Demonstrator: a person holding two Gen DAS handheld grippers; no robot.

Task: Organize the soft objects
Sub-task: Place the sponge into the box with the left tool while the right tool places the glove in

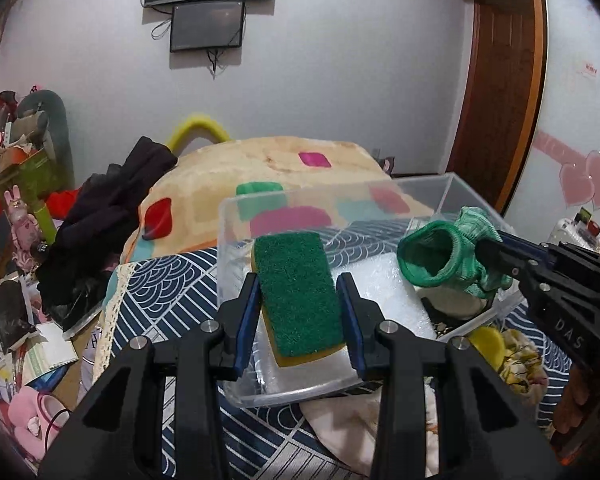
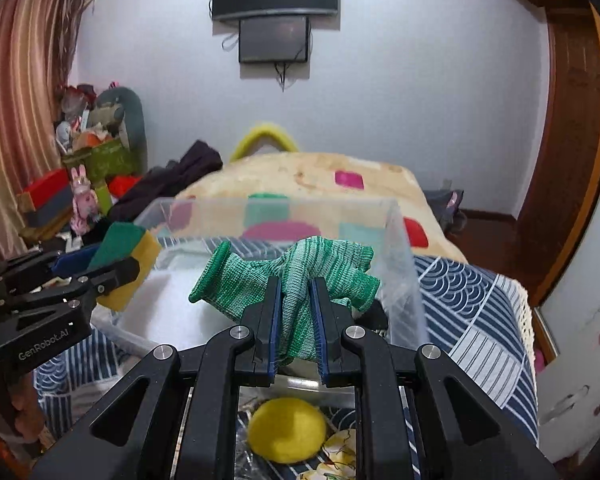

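Over the clear plastic bin (image 1: 452, 184) on the bed, both grippers are hovering w/ stuff in them. Left gripper (image 1: 300, 292) is clamping a green-and-yellow scrub sponge (image 1: 298, 292) by its long sides, green scouring face up, hanging above the near-left part of the bin. Right gripper (image 2: 296, 312) is pinching a bunched-up green knit glove (image 2: 288, 276) btwn its blue pads, cuff flopping open to the left, held above the bin's right half. Inside the bin a white foam sheet (image 1: 384, 292) is lying flat on the bottom, plus something dark in the right corner, can't tell what tbh. A yellow round puff (image 2: 286, 430) is sitting on the blue patterned bedspread (image 2: 472, 304) just outside the bin's near wall, right under the right gripper.
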